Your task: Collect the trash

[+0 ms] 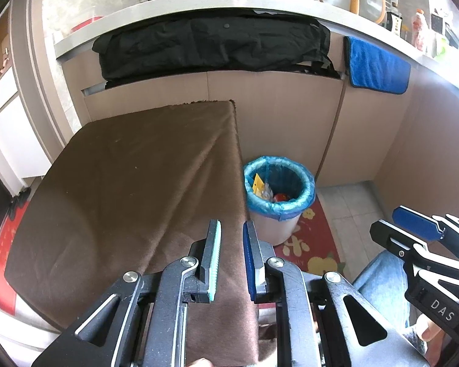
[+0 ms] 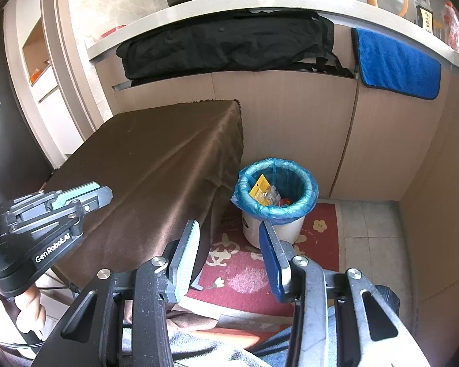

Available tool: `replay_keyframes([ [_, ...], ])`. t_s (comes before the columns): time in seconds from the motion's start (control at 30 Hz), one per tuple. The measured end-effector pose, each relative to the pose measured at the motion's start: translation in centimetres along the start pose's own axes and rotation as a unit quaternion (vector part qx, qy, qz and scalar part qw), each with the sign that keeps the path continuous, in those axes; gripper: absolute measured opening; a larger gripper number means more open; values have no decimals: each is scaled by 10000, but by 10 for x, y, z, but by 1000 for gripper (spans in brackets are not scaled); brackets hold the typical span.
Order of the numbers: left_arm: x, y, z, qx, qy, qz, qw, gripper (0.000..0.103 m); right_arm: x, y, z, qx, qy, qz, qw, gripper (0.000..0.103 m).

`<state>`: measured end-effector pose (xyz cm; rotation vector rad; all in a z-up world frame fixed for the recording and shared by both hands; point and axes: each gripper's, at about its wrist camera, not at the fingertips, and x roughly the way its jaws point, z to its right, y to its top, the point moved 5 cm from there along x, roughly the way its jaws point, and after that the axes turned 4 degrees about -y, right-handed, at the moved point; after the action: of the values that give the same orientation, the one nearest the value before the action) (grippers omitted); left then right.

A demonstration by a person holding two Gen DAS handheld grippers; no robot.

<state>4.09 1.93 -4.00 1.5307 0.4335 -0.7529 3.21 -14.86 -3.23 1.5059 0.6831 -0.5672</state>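
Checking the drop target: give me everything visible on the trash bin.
The trash bin is a small round white pail, plastic by the look, lined with a blue bag folded over its rim. It stands upright and open on a red patterned mat, beside the brown-draped table and before the cabinet. Inside: a yellow packet, clear wrapping, something red. Neither gripper touches it.

"GenRobot.AI" on left gripper (image 2: 76, 195), "DAS" on right gripper (image 1: 413, 229)

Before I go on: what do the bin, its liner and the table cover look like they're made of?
Bin: looks like smooth white plastic, with an even matte wall. Liner: thin blue plastic film, translucent, crinkled and folded over the rim. Table cover: brown cloth with a soft sheen, probably a short-pile or satin-like weave; it drapes in folds and frays at the far edge.
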Motion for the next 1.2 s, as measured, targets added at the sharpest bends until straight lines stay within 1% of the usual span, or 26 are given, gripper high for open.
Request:
replay_keyframes([
  [0.27,0,0,-2,104,-69,-21,9999,16,1,0,2,6,13,16,10000,38],
  [0.53,1,0,-3,149,-131,-41,9998,16,-4,0,1,65,-102,62,9999,38],
  [1.2,1,-1,-3,151,-132,-43,9998,16,-4,0,1,108,-111,45,9999,38],
])
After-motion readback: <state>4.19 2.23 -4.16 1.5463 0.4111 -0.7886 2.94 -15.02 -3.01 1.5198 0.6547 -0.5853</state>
